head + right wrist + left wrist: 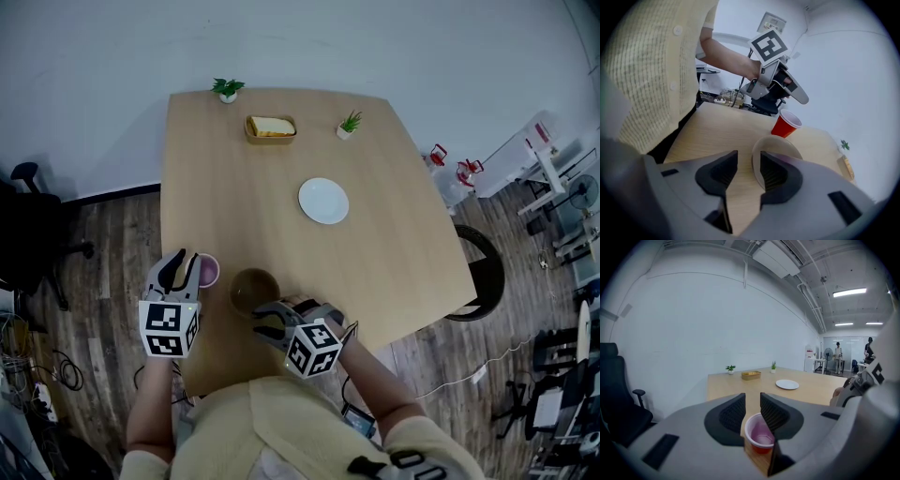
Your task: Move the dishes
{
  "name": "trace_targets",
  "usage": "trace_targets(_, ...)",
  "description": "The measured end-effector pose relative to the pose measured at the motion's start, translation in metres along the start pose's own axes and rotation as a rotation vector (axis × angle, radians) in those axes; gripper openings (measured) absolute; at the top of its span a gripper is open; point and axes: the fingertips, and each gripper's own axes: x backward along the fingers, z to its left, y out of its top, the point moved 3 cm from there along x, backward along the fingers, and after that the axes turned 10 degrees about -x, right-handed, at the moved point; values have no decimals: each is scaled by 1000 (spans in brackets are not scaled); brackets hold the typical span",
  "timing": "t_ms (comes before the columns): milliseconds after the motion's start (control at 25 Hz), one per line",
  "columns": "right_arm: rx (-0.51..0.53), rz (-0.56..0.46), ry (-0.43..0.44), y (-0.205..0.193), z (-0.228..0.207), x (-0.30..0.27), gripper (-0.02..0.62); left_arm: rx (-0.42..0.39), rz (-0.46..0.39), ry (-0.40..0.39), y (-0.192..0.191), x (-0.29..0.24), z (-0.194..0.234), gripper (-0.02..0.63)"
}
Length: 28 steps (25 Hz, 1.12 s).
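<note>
Two sets of tongs are at work by the near edge of the desk [225, 187], both lined up on dishes. The left tongs [753, 401] hang over the red plastic cup [758, 434], which stands upright close to the near left corner. Their jaws are apart with a narrow gap. One pad sits over the cup's mouth and the rim's near side lies under the gap, but nothing is pinched. Seen from the right gripper view, those tongs sit just above the cup [786, 124], which rests on the desk.

Over to the right tongs [749, 161]. They are released too, with their jaws spread either side of the near rim of the brown bowl [780, 146]. One pad is over the inside and one is outside. The bowl [253, 289] sits just beside the cup [208, 272], a little further along the near edge.

Farther up the desk, a white plate [323, 201] lies near the middle, untouched. A small tray [271, 127] sits at the far edge between two potted plants [227, 90].

My call is that this is the approach-to-grasp step, and no dish is lifted yet. Next, each pair of tongs needs to settle a touch lower and clamp on its rim. The cup looks light and tippy, so it wants a gentle squeeze. The bowl's wall needs a firm bite before any lift.
</note>
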Motion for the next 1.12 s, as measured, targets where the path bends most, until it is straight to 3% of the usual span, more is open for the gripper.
trace_targets(120, -93, -47, 31, 7, -1, 13, 178, -1, 2, 0, 1, 0, -1, 106)
trace_targets(280, -277, -200, 9, 22, -23, 39, 178, 2, -2, -3, 2, 0, 2, 104)
trace_targets(520, -635, -309, -237, -8, -112, 79, 158, -8, -6, -25, 11, -7, -5, 105)
trace_targets(720, -826, -312, -458, -52, -162, 107, 147, -46, -11, -58, 22, -21, -18, 105)
trace_targets(1120, -1243, -357, -673, -132, -219, 131, 137, -130, -33, -101, 51, -54, -35, 106)
